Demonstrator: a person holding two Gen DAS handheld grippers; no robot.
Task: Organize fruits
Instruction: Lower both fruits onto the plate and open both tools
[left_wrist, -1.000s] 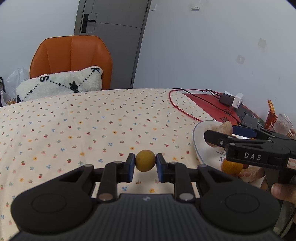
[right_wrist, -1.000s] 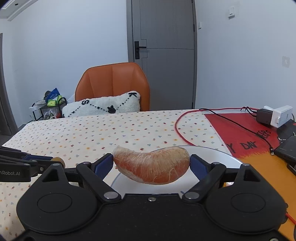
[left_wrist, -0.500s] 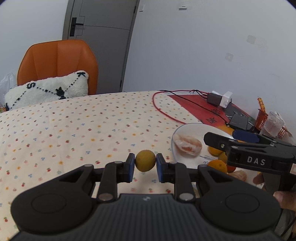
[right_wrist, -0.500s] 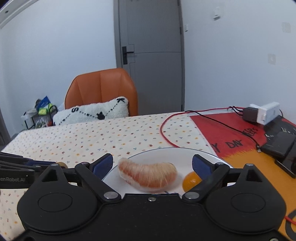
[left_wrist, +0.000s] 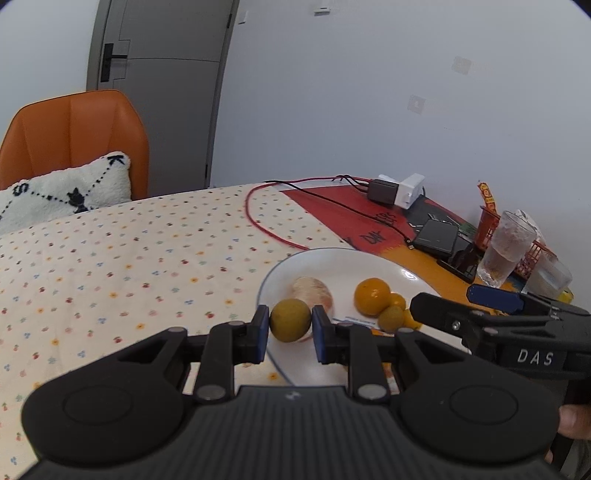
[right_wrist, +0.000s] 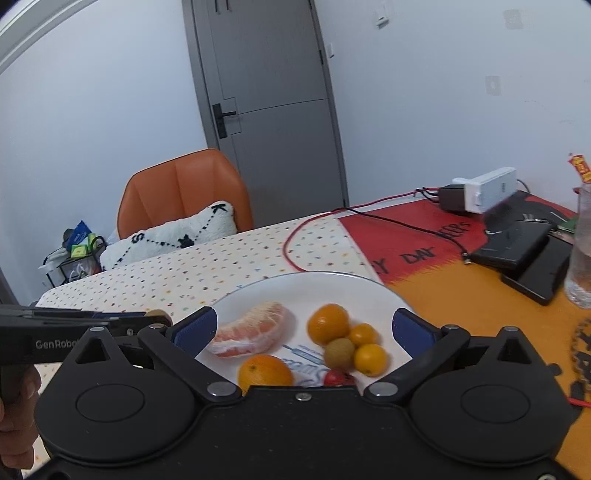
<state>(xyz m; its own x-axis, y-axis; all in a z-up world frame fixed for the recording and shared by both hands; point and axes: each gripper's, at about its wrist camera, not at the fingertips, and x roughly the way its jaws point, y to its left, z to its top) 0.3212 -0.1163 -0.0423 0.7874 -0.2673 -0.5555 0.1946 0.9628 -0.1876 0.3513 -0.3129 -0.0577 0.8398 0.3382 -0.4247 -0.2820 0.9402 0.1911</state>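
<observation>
Left wrist view: left gripper (left_wrist: 290, 328), jaws still clamped on a round yellow-green fruit (left_wrist: 290, 319), now carried over the near rim of the white plate (left_wrist: 332, 258), formerly above the tablecloth (left_wrist: 129, 258).

Right wrist view: right gripper (right_wrist: 303, 326), jaws wide apart, empty; the pomelo segment (right_wrist: 251, 334) it released lies on the plate beside oranges (right_wrist: 328, 323), pink, pithy, curved.

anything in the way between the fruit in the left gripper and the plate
Nothing visible blocks it. The left gripper holds the small yellow-green fruit at the near edge of the white plate. The peeled citrus segment lies just behind it, so free space there is tight; the open right gripper is off to the side.
</observation>
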